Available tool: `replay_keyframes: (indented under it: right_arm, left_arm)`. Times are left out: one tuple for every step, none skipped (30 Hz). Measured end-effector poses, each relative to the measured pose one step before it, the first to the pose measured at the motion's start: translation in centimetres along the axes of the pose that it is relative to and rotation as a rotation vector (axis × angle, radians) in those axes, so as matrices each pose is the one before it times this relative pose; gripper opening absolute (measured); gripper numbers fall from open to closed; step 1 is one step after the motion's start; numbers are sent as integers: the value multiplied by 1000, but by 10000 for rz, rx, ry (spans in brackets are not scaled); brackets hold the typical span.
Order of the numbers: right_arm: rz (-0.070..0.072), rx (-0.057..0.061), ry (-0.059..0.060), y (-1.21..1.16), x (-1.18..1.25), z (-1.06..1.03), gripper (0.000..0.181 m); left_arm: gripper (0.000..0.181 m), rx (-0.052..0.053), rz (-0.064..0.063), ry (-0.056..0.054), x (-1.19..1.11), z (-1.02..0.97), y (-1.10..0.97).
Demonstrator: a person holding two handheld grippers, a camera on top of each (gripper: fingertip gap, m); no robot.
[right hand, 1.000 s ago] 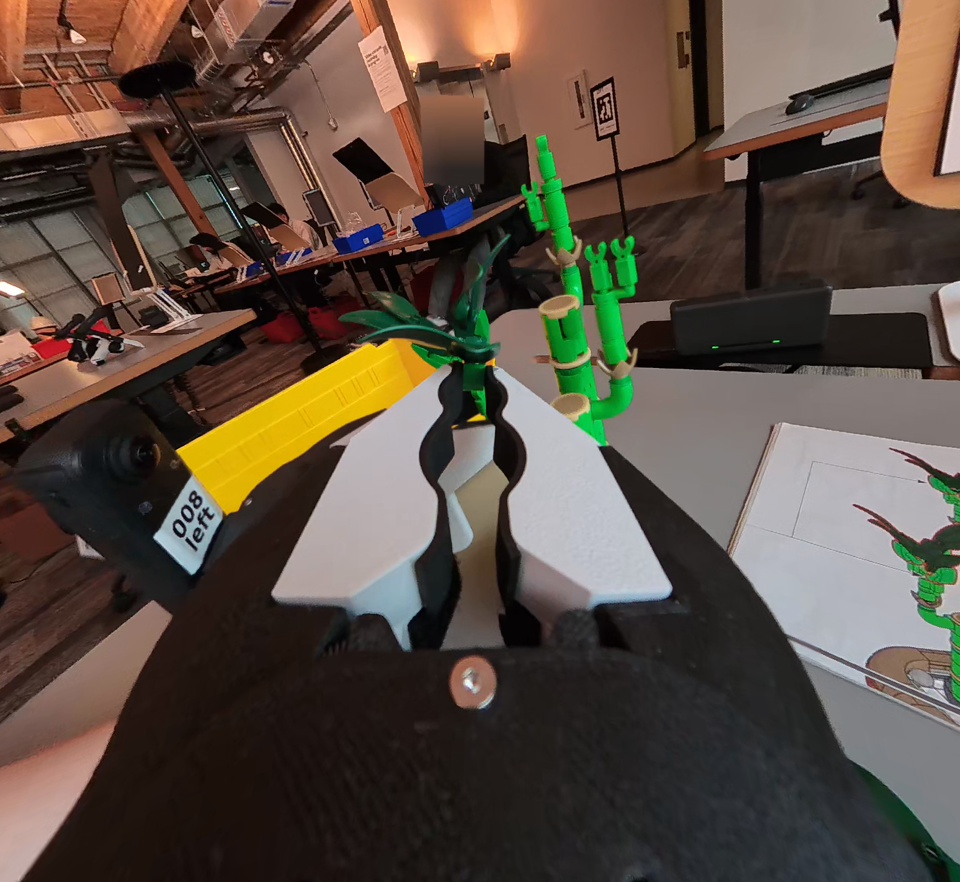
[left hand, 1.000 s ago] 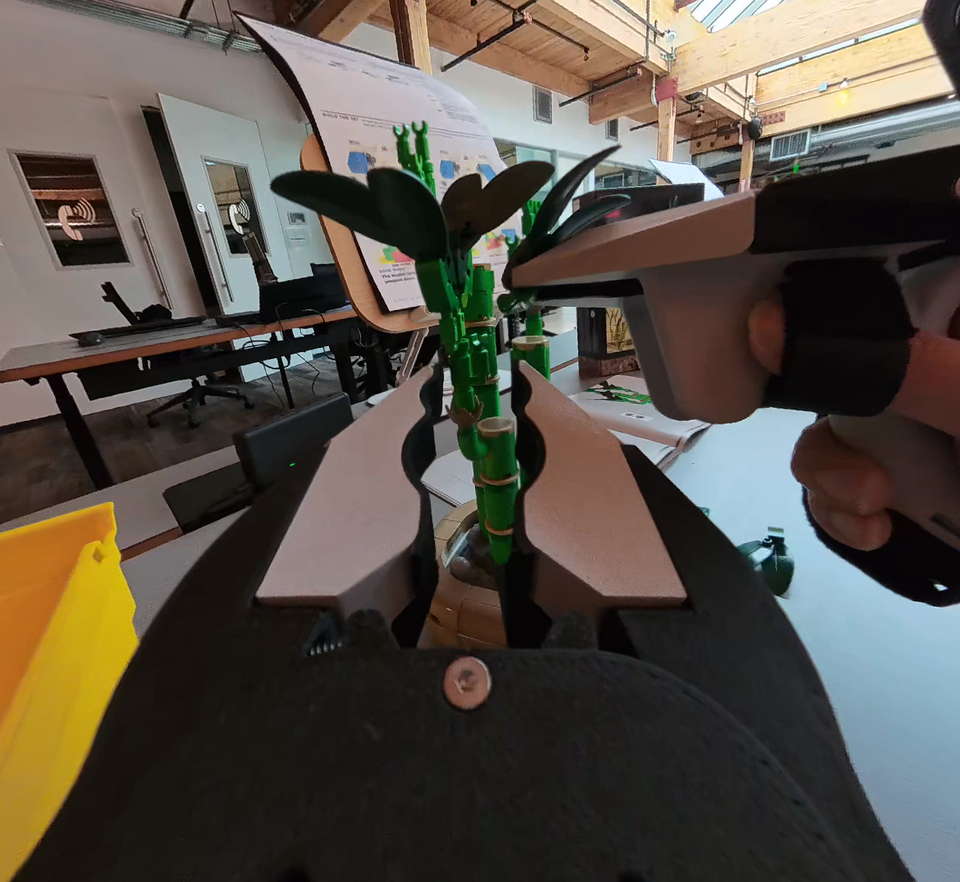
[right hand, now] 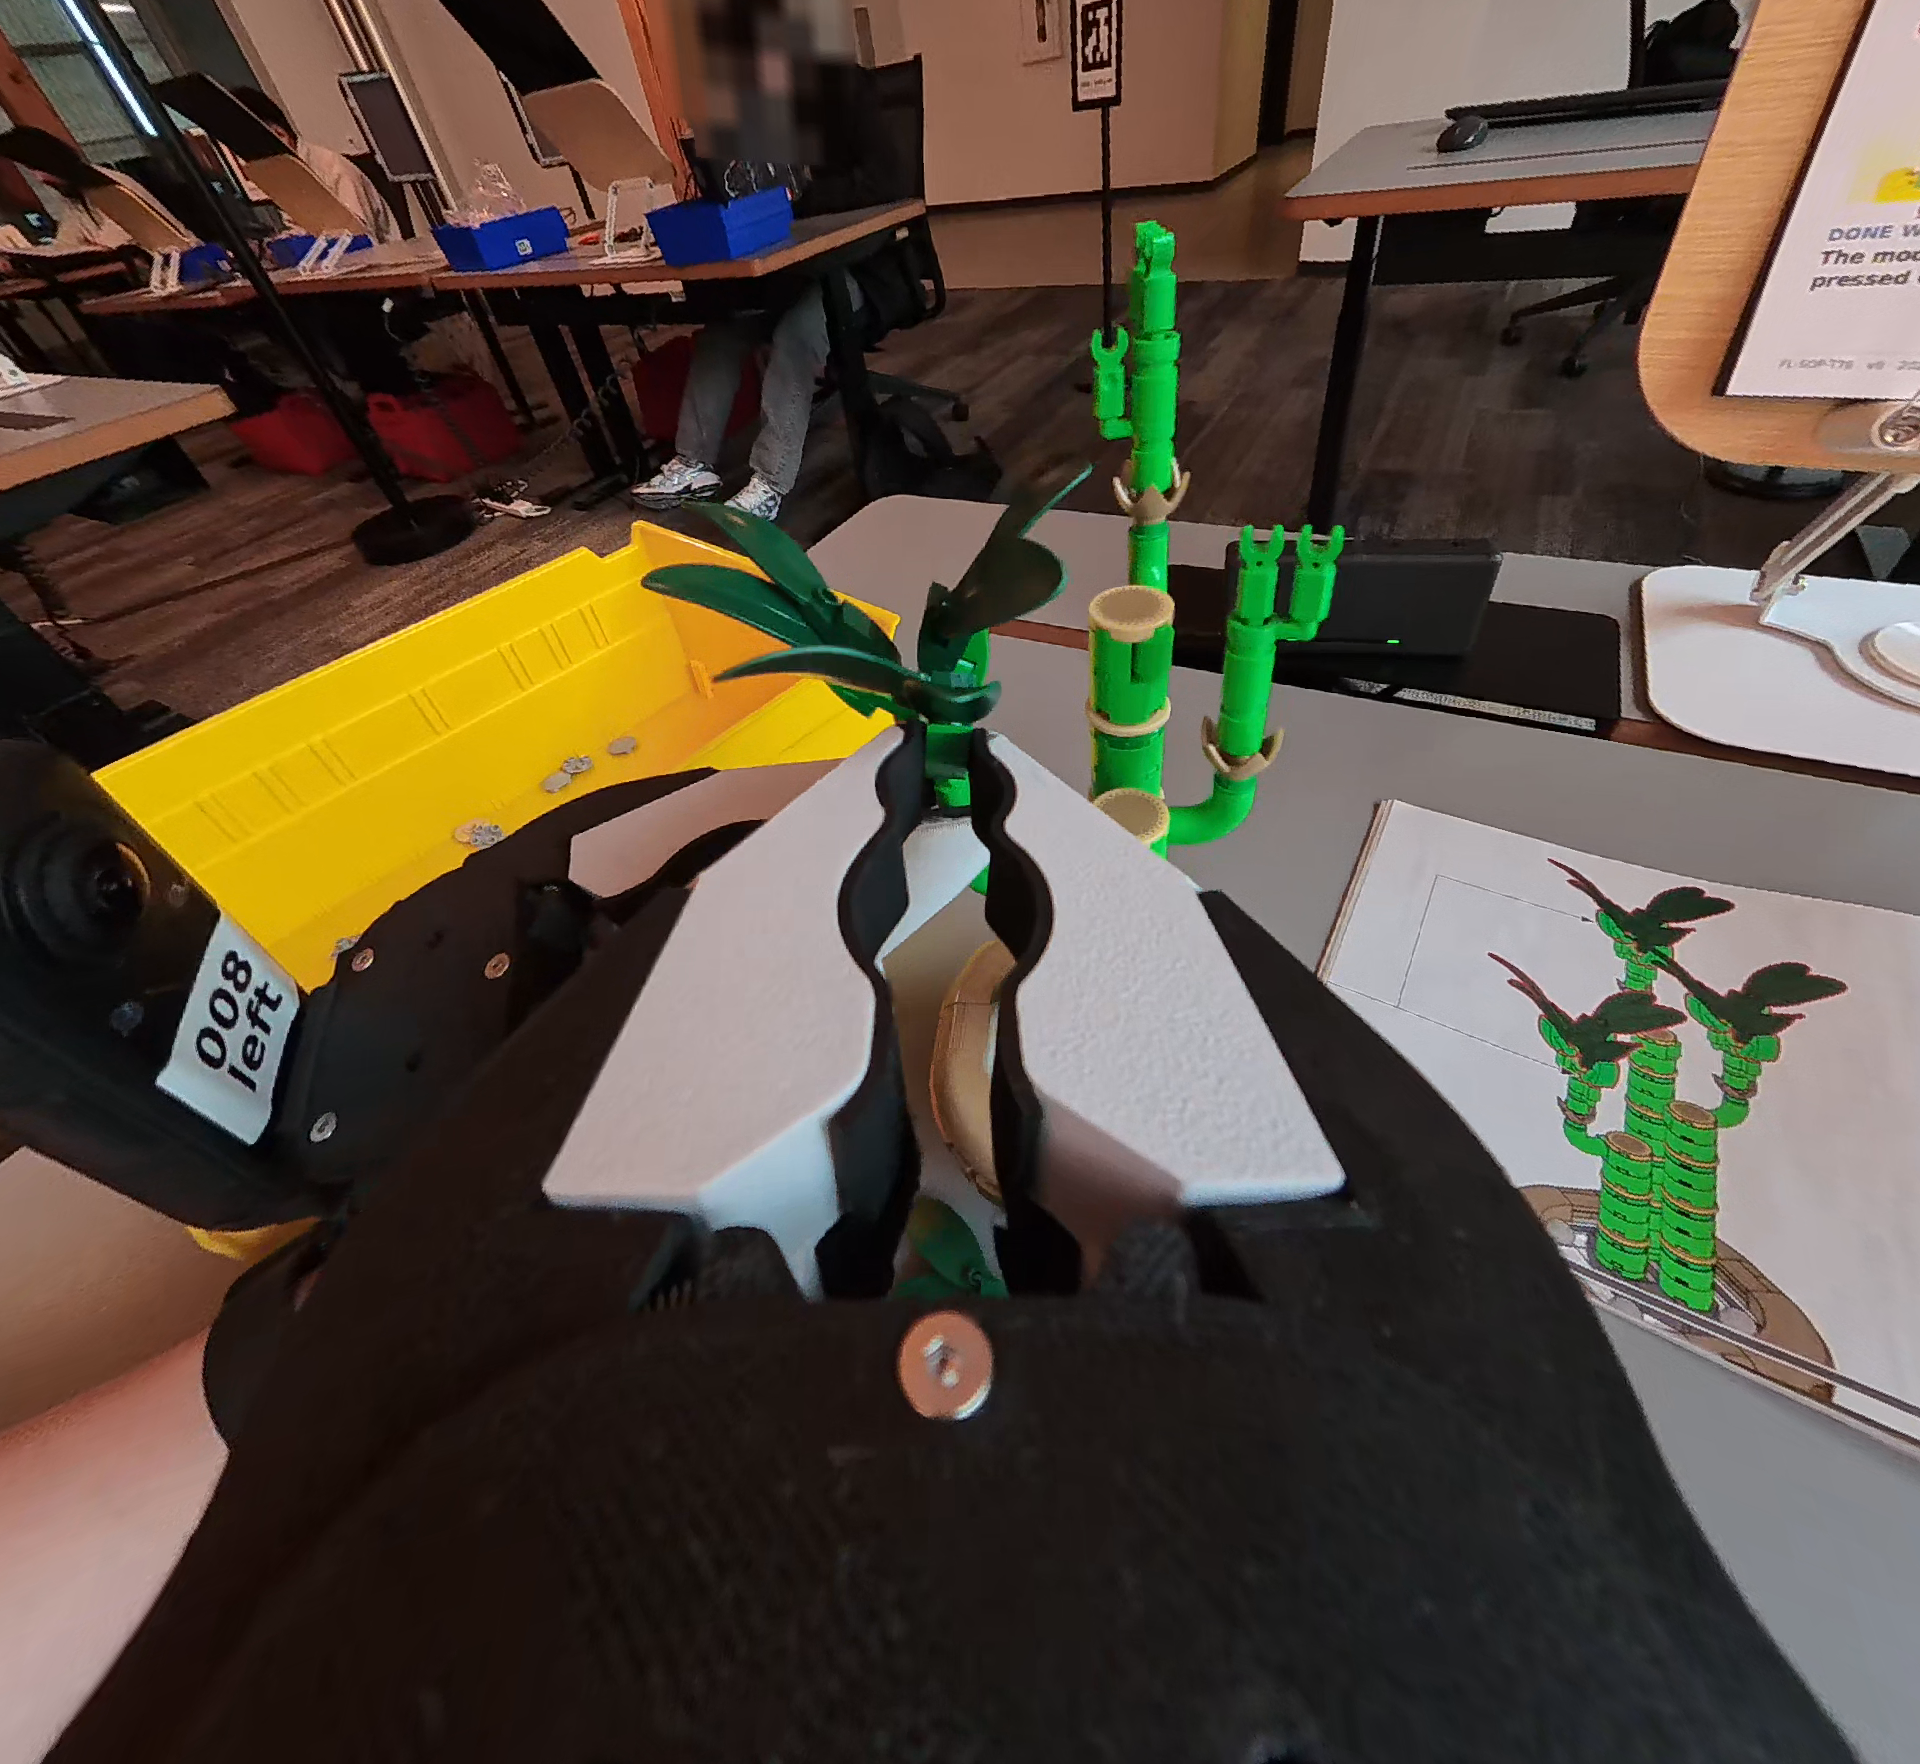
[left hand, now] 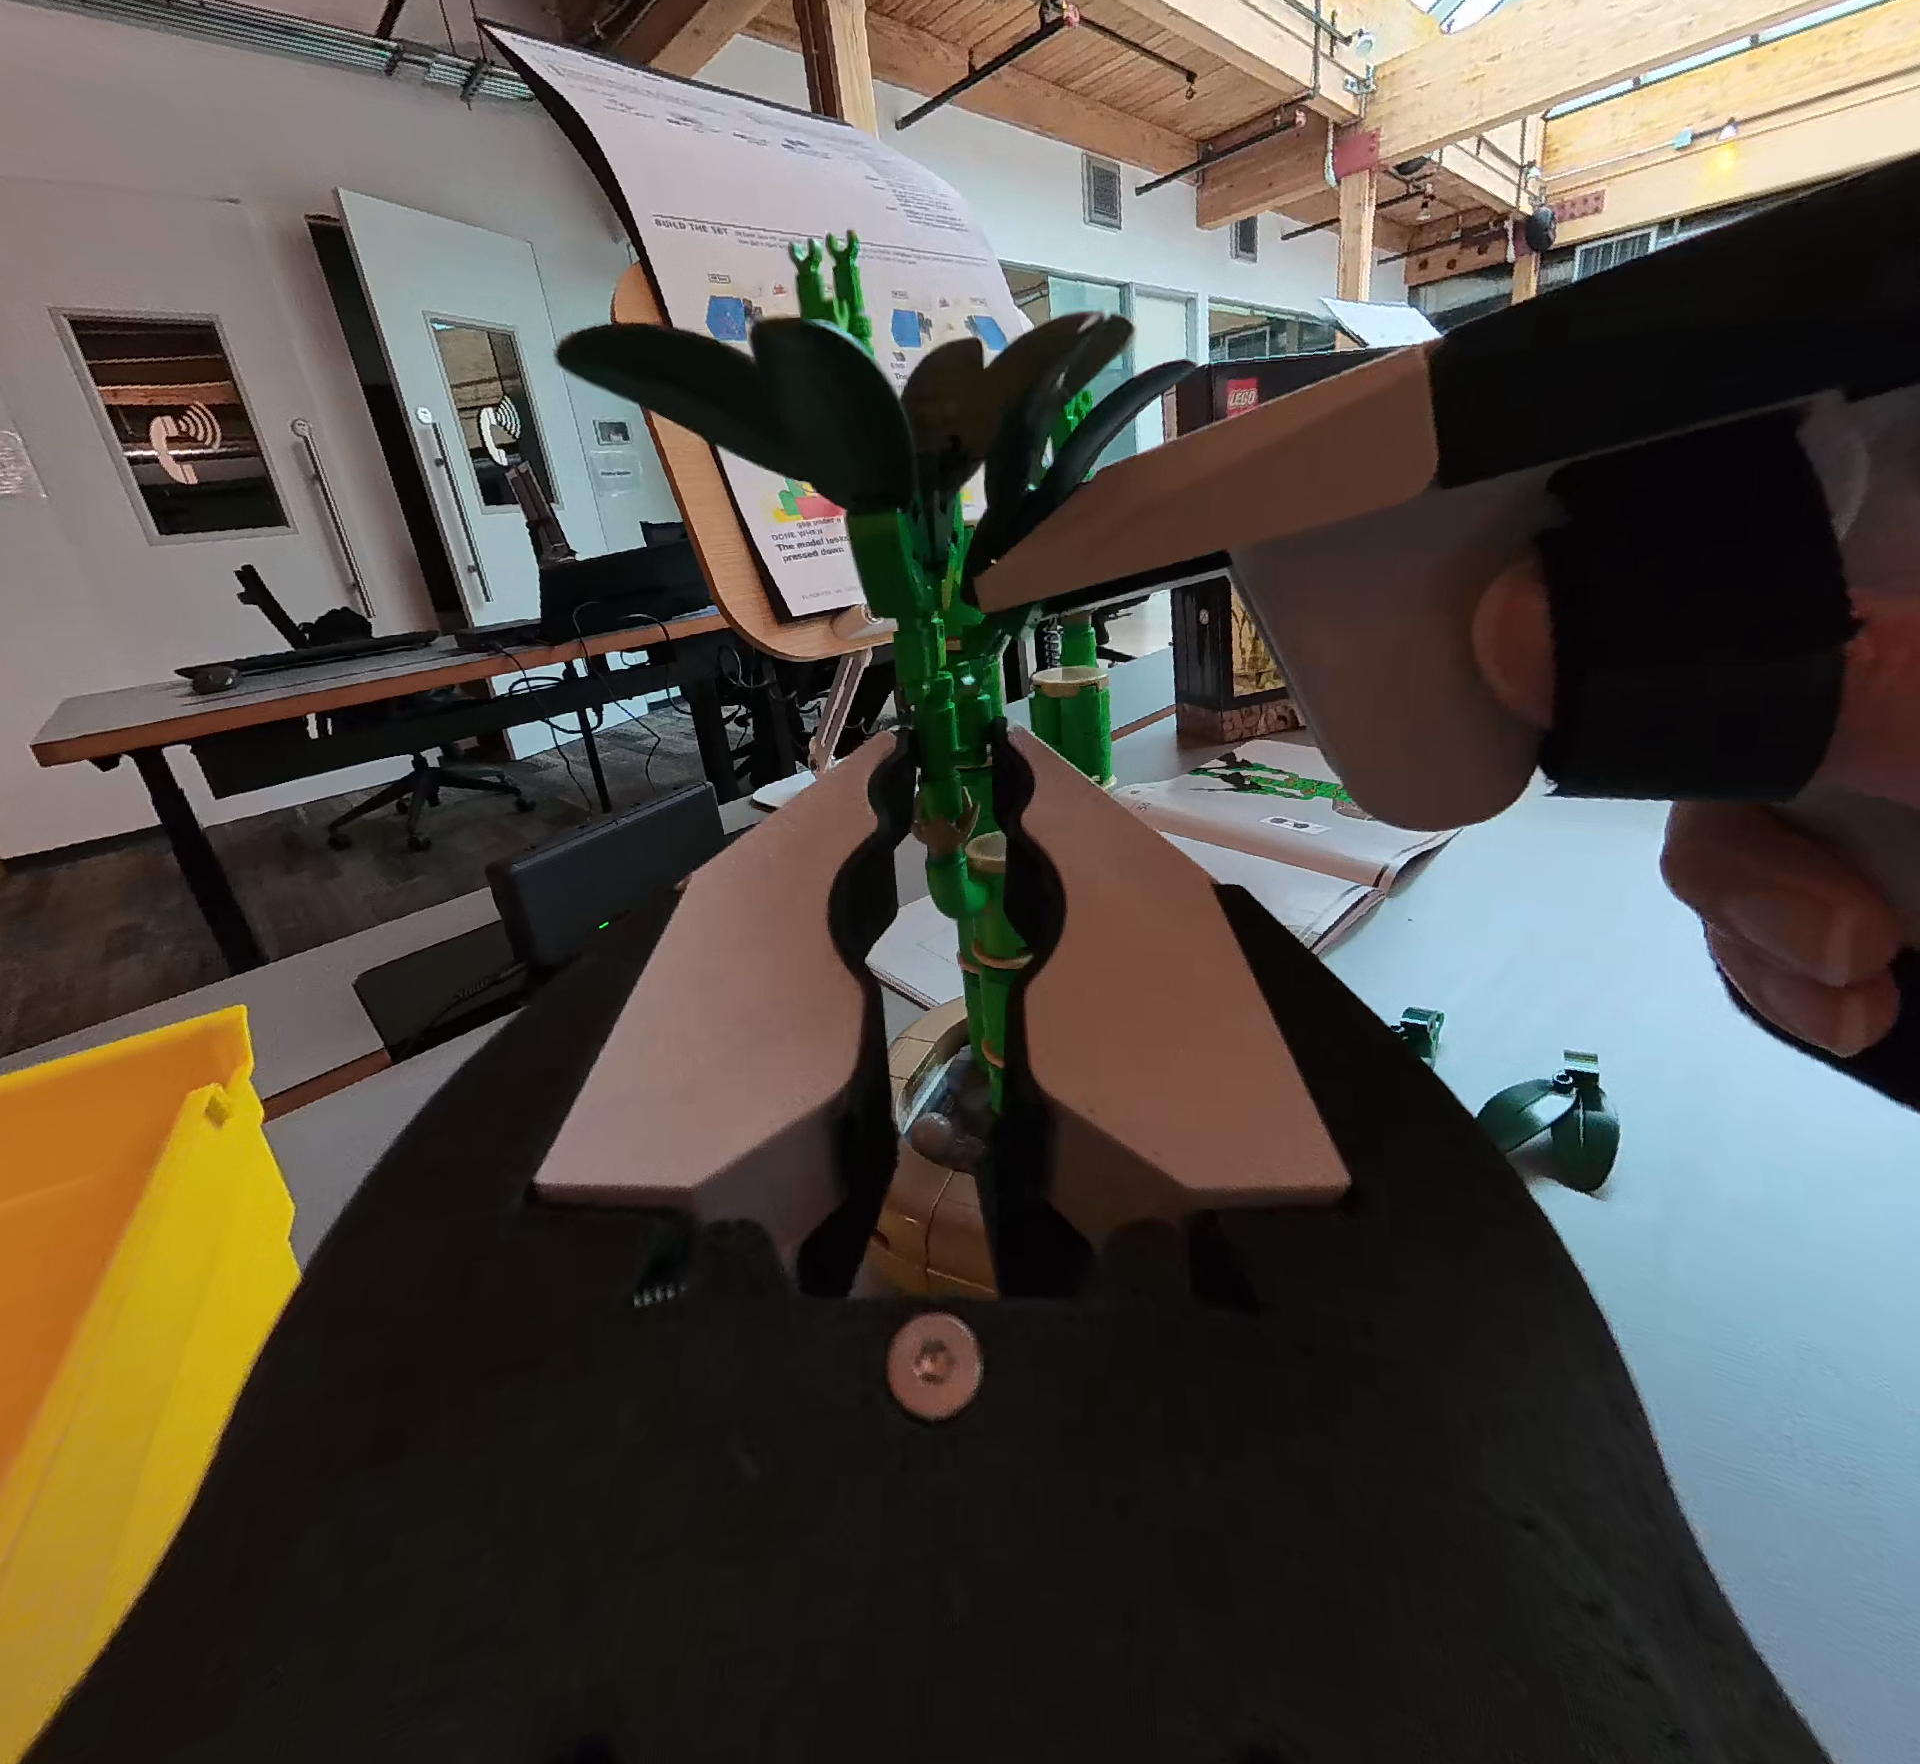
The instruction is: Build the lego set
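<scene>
At frame centre, the left gripper (left hand: 951, 758) pinches the green bamboo stalk (left hand: 940, 727) while the right gripper (right hand: 940, 758) clamps its leaf cluster (right hand: 831, 644); pressing off-axis could snap the stalk's joints.

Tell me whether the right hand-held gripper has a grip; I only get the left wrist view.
Observer: Yes. The right hand-held gripper is shut on a green stem piece just below its dark leaves.
Operator: Check the yellow bin.
Observer: The yellow bin holds a few small grey round pieces.
Operator: Describe the booklet picture.
Observer: The open booklet page shows the finished plant with three leaf clusters.
</scene>
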State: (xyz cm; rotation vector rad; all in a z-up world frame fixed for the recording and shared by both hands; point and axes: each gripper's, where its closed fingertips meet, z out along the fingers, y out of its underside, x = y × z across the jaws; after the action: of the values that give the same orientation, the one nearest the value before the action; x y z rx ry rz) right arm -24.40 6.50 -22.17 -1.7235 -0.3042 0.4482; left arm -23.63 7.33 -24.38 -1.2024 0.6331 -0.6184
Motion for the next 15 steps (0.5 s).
replay_keyframes:
  right_arm:
    - [-62,-61,63,78,74,41,7]
    - [-48,-48,43,52,47,31,7]
    - [-9,-8,27,-16,37,-20,7]
    - [-2,-2,-11,1,-19,12,7]
    - [2,-13,-27,32,-42,30,7]
    - [35,-2,-41,1,-77,7,7]
    - [17,-18,-5,10,6,-6,7]
    - [-7,-28,0,15,20,-10,7]
    - [7,-22,21,-1,51,-26,7]
    - [-3,-18,8,15,3,-10,7]
    - [-14,-22,0,5,-33,-12,7]
    - [-25,-30,0,15,-39,0,7]
    - [-54,-40,13,28,-37,11,7]
    - [-64,-38,27,10,-30,-5,7]
    - [-67,-40,43,12,-23,3,7]
  left_arm:
    - [12,-14,-18,21,2,-3,46]
    - [12,-4,-17,25,33,7,21]
    - [12,1,-1,18,39,2,-3]
    - [12,-9,19,-6,19,10,12]
    - [12,-11,20,-2,23,11,5]
    - [12,-14,9,-14,0,8,11]
    - [12,-5,4,1,-1,-4,8]
    - [12,2,-15,11,12,0,-1]
    - [12,6,-34,18,15,6,7]
    - [12,2,-25,12,13,7,1]
    - [12,-3,4,3,2,-2,4]
    - [12,-9,12,-1,-2,-1,23]
    - [12,-22,5,-2,-7,9,48]
    - [12,-46,0,11,7,26,90]
    - [12,-51,2,19,30,36,107]
